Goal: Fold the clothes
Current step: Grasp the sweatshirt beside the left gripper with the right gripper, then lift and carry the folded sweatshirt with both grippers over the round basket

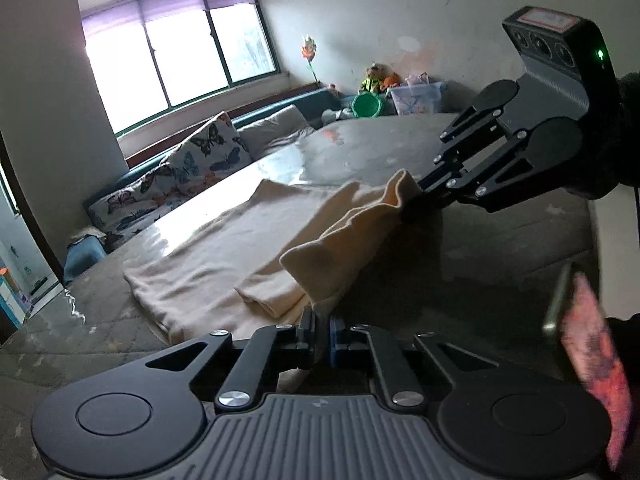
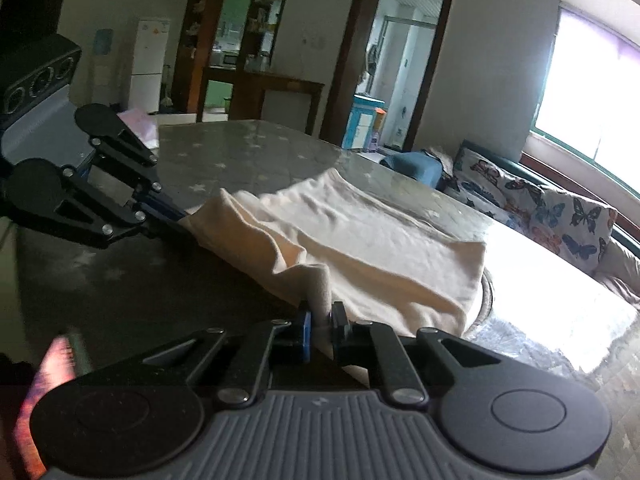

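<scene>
Left hand-held gripper (image 1: pixel 322 326) clenched on one corner of the cream soft fabric garment (image 1: pixel 224 248); right hand-held gripper (image 2: pixel 320 320) clenched on another corner. Garment's near edge lifted between both; the rest lies flat ahead of them on the glossy grey star-patterned bench (image 1: pixel 360 152).

Garment (image 1: pixel 208 248) on table (image 1: pixel 360 148), cushions (image 1: pixel 192 164) behind.
</scene>
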